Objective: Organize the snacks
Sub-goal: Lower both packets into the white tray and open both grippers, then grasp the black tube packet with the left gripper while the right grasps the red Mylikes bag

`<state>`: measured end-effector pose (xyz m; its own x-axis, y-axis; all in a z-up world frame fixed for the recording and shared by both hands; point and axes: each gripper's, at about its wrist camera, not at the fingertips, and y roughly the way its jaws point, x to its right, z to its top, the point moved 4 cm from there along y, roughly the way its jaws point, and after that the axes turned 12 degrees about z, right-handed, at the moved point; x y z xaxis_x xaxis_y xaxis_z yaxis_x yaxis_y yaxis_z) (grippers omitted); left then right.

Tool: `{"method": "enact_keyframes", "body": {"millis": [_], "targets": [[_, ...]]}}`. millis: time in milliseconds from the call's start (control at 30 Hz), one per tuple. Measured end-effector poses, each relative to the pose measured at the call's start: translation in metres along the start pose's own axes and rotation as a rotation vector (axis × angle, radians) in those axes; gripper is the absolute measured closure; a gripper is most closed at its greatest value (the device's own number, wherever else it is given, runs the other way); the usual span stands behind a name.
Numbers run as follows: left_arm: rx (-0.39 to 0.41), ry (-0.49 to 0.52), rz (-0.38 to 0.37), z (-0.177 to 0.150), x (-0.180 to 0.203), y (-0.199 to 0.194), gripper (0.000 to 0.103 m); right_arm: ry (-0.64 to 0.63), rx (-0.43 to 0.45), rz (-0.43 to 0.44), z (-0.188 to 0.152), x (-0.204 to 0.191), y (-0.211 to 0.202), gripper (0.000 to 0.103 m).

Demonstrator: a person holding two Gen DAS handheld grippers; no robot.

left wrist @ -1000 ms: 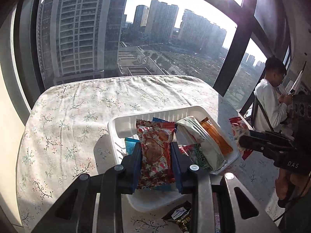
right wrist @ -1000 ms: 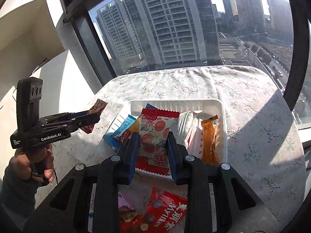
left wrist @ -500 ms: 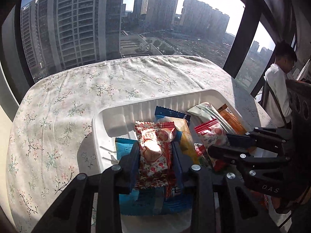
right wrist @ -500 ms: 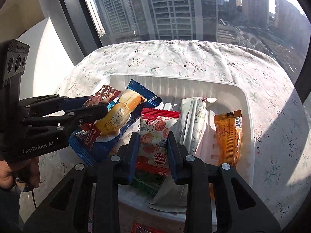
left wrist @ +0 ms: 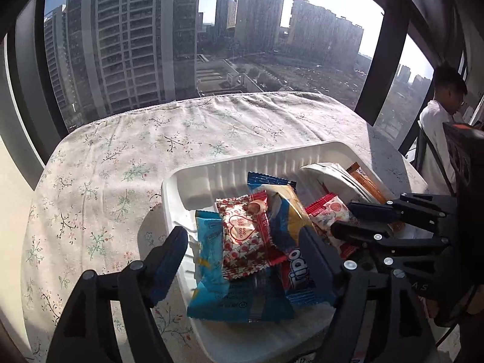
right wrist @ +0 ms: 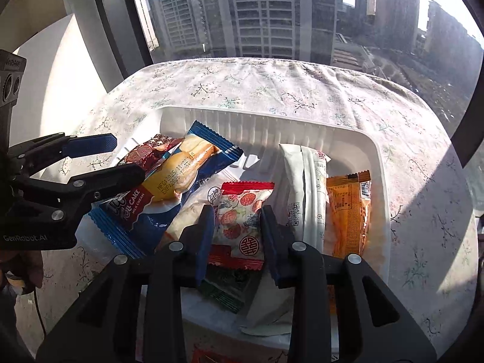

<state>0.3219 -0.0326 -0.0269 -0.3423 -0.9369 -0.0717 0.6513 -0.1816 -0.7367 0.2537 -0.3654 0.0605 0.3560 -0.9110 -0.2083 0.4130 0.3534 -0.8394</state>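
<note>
Left gripper (left wrist: 242, 243) tilts down over the near-left part of the white tray (left wrist: 193, 181), jaws just sprung wide; the red heart-print packet (left wrist: 246, 236) lies loose between them on the pile, pads off it, released. Right gripper (right wrist: 234, 231) pitches steeper down into the tray middle, jaws just eased apart a little; the red-and-white snack packet (right wrist: 242, 220) sits between the pads (contact hard to judge, looks let go). Beside it: blue milk-cream cake pack (right wrist: 169, 187) left, white pouch (right wrist: 305, 190) and orange sachet (right wrist: 348, 211) right. All snacks sit in the tray on the floral tablecloth (right wrist: 272, 84). A hand (right wrist: 22, 269) grips the left tool's handle at the frame edge. Window (left wrist: 151, 45) behind.
</note>
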Motion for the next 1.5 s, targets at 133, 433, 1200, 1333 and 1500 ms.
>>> {"method": "enact_keyframes", "body": {"millis": [133,433,1200,1333,1500], "targets": [[0.062,0.005,0.023,-0.003,0.0,-0.031,0.003,-0.001,0.038,-0.008,0.0,-0.004,-0.022,0.045],[0.123,-0.049,0.04,-0.047,0.0,-0.095,0.0,0.026,0.29,0.045,-0.034,-0.017,-0.137,0.011],[-0.14,-0.107,0.106,-0.133,0.04,-0.06,0.026,0.229,0.292,0.183,-0.198,-0.029,-0.176,0.011],[-0.155,-0.102,0.109,-0.139,0.042,-0.058,0.036,0.223,0.281,0.17,-0.201,-0.025,-0.178,0.011],[-0.142,-0.06,0.106,-0.138,0.052,-0.057,0.063,0.217,0.269,0.161,-0.202,-0.026,-0.177,0.011]]}}
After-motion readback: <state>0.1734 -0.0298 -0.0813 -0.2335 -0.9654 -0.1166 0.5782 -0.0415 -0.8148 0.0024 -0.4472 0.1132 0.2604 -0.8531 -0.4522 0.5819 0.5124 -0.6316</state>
